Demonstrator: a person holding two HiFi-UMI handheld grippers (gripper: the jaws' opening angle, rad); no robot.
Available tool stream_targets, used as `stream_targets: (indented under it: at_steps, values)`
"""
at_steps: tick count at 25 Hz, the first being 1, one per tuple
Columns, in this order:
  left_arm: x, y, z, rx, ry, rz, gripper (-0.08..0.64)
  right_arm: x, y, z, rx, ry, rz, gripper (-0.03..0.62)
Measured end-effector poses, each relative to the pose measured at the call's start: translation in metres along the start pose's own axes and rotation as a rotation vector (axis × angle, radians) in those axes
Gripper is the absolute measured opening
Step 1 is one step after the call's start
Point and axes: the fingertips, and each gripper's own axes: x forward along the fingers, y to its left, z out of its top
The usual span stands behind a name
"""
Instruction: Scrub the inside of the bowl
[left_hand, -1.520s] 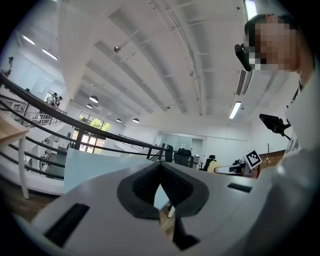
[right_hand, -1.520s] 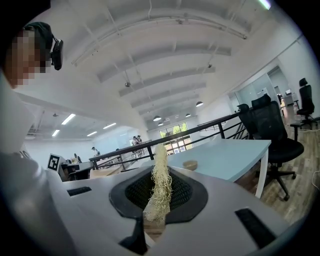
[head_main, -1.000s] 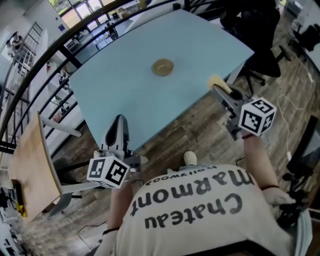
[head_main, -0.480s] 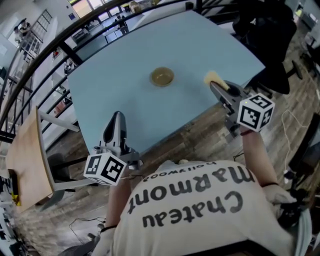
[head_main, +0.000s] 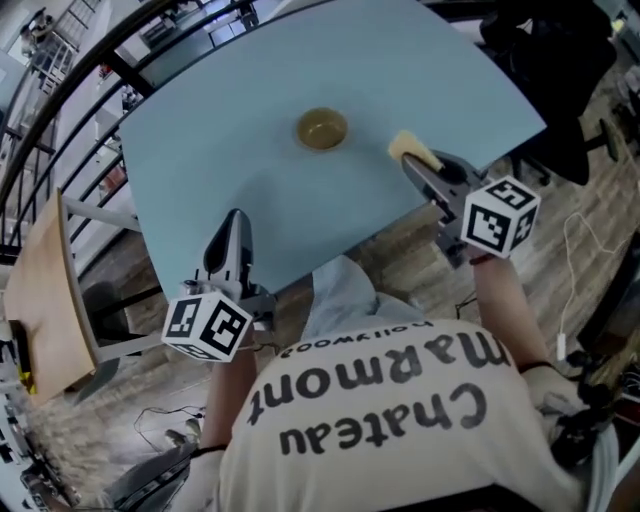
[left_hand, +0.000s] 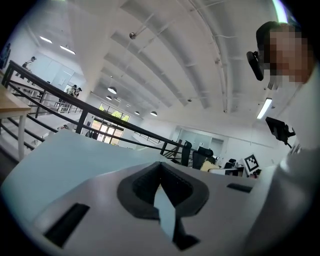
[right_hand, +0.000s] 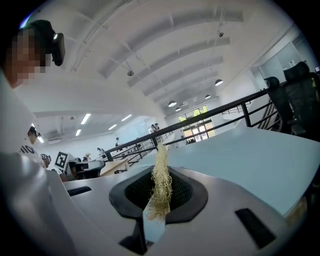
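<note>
A small tan bowl (head_main: 322, 130) stands upright on the pale blue table (head_main: 230, 120), past its middle. My right gripper (head_main: 408, 158) is over the table's right edge, to the right of the bowl and apart from it. It is shut on a straw-coloured fibrous scrubber (head_main: 412, 149), which sticks out between the pads (right_hand: 161, 182) in the right gripper view. My left gripper (head_main: 234, 222) hovers over the table's near edge, well short of the bowl, with its jaws shut (left_hand: 161, 192) and nothing between them. The bowl shows in neither gripper view.
A black office chair (head_main: 555, 55) stands beyond the table's right corner. A wooden tabletop (head_main: 40, 300) lies to the left, and a dark railing (head_main: 60, 90) runs behind the table. The floor below is wood planks (head_main: 410, 260).
The right gripper has carried the scrubber leftward, closer to the bowl. The left gripper has come forward over the table's near edge. Both jaws have stayed shut.
</note>
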Motion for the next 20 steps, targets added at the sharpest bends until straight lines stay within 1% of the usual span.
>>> stream_targets:
  at_steps: [3, 8, 13, 17, 20]
  values:
    - [0.012, 0.01, -0.013, -0.014, 0.023, 0.007, 0.003, 0.014, 0.001, -0.011, 0.009, 0.022, 0.018, 0.061]
    - [0.037, 0.007, -0.031, -0.036, 0.063, 0.024, 0.003, 0.025, -0.006, -0.027, 0.027, 0.079, 0.067, 0.061]
    - [0.083, 0.028, -0.047, -0.039, 0.103, 0.043, 0.003, 0.063, -0.023, -0.026, 0.034, 0.115, 0.123, 0.061]
    - [0.11, 0.04, -0.059, -0.087, 0.145, 0.06, 0.005, 0.088, -0.036, -0.025, 0.032, 0.158, 0.157, 0.06]
    - [0.132, 0.043, -0.068, -0.133, 0.18, 0.068, 0.005, 0.105, -0.05, -0.029, 0.041, 0.21, 0.17, 0.061]
